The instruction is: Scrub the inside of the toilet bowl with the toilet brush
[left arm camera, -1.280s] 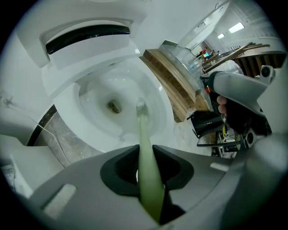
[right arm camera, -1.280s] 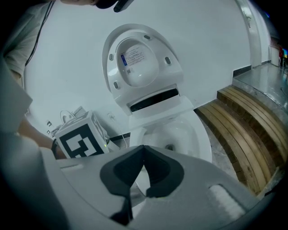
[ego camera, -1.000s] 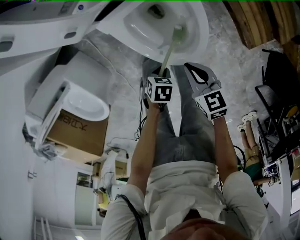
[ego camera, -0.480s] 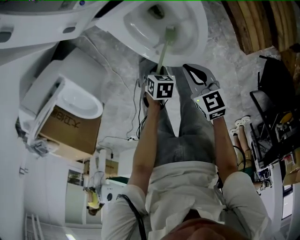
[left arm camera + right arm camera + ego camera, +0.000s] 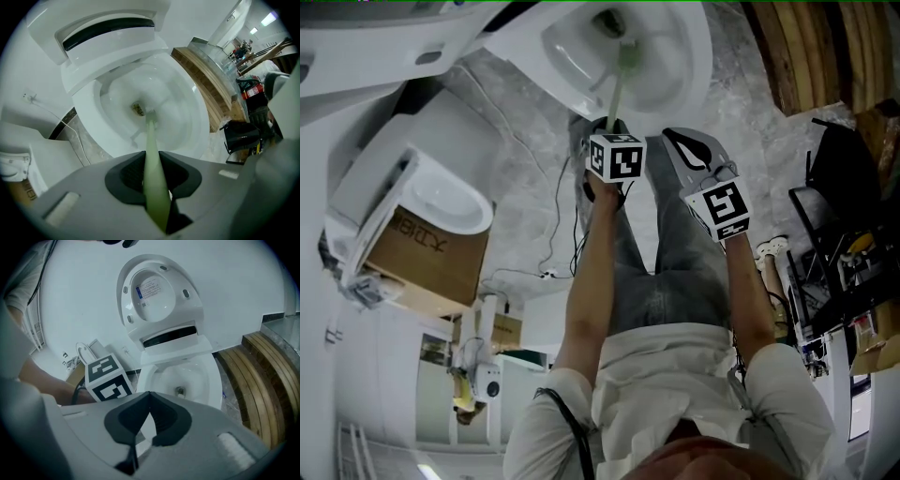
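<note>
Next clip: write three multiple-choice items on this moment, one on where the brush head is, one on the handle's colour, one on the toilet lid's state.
1. Where is the head of the toilet brush?
A) on the floor
B) at the bottom of the toilet bowl, by the drain
C) on the seat

2. What colour is its handle?
A) red
B) black
C) pale green

3. How does the lid stand?
A) raised
B) shut
C) lying on the floor

Answers: B, the left gripper view shows the head at the drain; C, the handle clamped in the left gripper is pale green; A, the right gripper view shows the lid upright.
</note>
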`<state>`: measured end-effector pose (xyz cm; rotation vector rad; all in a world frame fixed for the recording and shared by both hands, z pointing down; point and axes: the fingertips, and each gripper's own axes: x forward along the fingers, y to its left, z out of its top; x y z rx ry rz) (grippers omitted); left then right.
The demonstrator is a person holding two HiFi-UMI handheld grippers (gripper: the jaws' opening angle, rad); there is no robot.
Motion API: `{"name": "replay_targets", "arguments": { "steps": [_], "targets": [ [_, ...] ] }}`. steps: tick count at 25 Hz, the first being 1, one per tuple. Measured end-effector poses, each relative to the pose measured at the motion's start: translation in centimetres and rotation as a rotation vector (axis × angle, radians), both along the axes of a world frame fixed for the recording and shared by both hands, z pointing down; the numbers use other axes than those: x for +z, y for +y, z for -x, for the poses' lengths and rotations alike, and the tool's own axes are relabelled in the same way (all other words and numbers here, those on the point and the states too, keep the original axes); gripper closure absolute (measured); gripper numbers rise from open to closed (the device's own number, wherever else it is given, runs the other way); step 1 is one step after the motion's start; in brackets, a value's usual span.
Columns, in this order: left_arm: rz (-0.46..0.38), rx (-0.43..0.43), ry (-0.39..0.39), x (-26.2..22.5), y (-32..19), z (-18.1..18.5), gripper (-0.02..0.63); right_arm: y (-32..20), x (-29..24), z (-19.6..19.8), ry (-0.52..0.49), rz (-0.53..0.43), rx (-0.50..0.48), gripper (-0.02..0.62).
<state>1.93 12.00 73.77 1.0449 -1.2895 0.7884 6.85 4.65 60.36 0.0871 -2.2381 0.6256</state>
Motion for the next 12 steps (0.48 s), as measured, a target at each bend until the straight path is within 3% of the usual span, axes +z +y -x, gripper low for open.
{"name": "replay_targets", "arguments": {
  "steps": [12],
  "targets": [
    [0.026, -0.067, -0.031, 2.6, -2.0, 1.4, 0.505, -1.1, 0.9, 0.1, -0.003, 0.014, -0.037, 0.592]
  ]
}}
